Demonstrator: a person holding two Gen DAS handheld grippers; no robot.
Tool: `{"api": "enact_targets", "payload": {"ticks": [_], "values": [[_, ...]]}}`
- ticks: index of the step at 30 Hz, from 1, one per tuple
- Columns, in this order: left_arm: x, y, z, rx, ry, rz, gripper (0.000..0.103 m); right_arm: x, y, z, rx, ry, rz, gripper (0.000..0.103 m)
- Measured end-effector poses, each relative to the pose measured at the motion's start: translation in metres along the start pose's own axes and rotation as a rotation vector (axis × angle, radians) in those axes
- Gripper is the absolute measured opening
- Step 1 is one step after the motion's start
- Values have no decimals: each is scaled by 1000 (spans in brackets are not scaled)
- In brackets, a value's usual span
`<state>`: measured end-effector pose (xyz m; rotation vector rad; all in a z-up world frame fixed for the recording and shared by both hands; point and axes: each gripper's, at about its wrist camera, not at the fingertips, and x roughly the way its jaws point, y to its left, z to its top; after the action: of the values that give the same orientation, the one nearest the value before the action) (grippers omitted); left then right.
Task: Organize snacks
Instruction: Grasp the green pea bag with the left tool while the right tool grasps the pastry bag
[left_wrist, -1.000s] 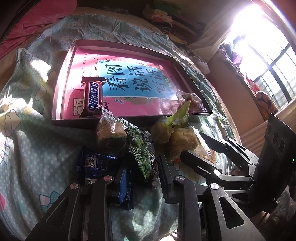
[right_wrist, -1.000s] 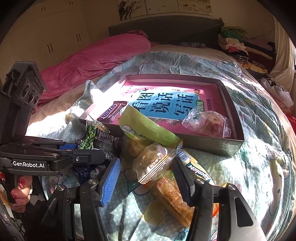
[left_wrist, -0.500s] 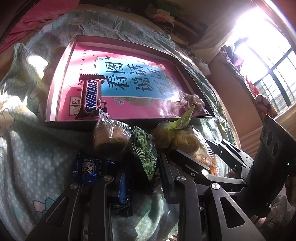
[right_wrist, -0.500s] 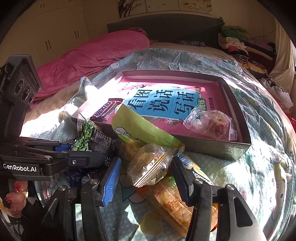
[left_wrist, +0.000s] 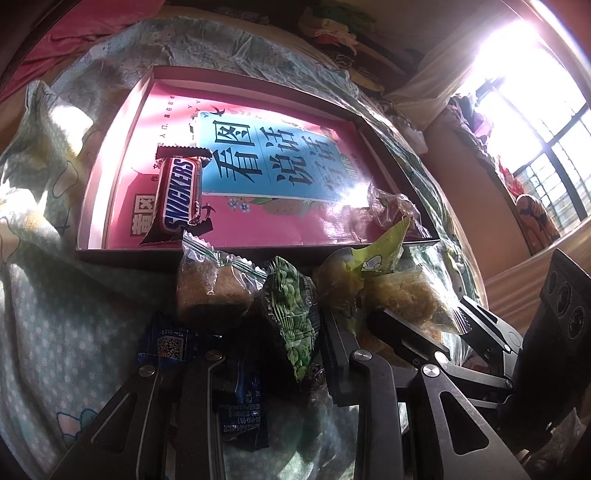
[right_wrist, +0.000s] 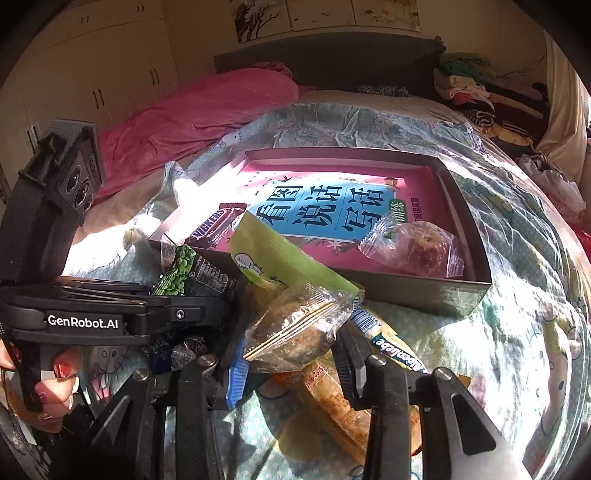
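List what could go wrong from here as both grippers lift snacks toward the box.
1. The right hand-held gripper is closing on a clear crinkly pastry bag; a pinch on loose film may slip.
2. The green pouch leans on that bag and could topple when it rises.
3. The left hand-held gripper holds the pea packet close beside the right one; they may collide near the box.

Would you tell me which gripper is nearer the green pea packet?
Left. The left gripper has the pea packet between its fingers; the right gripper is beside it, closing on a clear-wrapped pastry.
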<state>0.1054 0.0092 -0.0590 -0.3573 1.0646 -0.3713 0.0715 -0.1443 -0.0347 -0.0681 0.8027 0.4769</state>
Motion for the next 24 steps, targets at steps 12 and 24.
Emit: {"api": "enact_targets", "payload": {"ticks": [12,24], "values": [[-19,-5,-2,21,-42,-39,27,-26,-18,4,82,-52,3,41],[-59,-4,6,55,-172,-74,27,-39,-24,11,107,-85,-10,41]]}}
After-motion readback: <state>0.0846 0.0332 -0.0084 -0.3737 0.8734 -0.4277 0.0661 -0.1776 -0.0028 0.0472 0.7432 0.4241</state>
